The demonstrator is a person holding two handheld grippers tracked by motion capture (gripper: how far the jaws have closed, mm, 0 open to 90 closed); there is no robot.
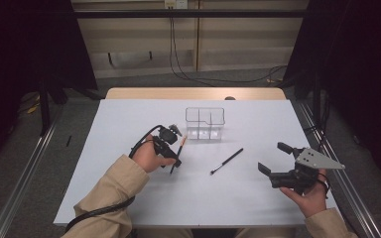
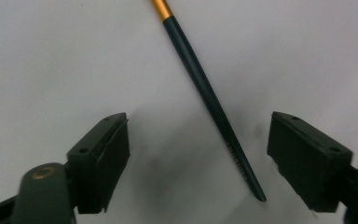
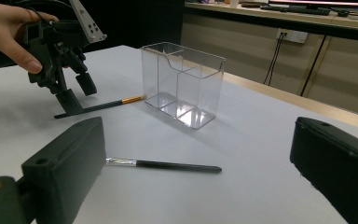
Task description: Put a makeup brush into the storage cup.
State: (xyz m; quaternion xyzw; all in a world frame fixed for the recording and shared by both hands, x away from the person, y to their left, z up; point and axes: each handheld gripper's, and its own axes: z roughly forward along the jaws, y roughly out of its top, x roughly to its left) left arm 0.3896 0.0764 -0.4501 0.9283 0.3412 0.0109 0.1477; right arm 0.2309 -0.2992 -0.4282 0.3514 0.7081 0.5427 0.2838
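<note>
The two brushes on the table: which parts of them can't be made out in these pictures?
- Gold-banded brush: left gripper view, the top edge cuts off its bristles; high view, the left hand-held gripper hides part of the handle.
- Silver-banded brush: right gripper view, the near jaw of the right hand-held gripper hides its bristles; high view, too small to show them.
- Writing on the gold-banded handle: left gripper view, blurred.
</note>
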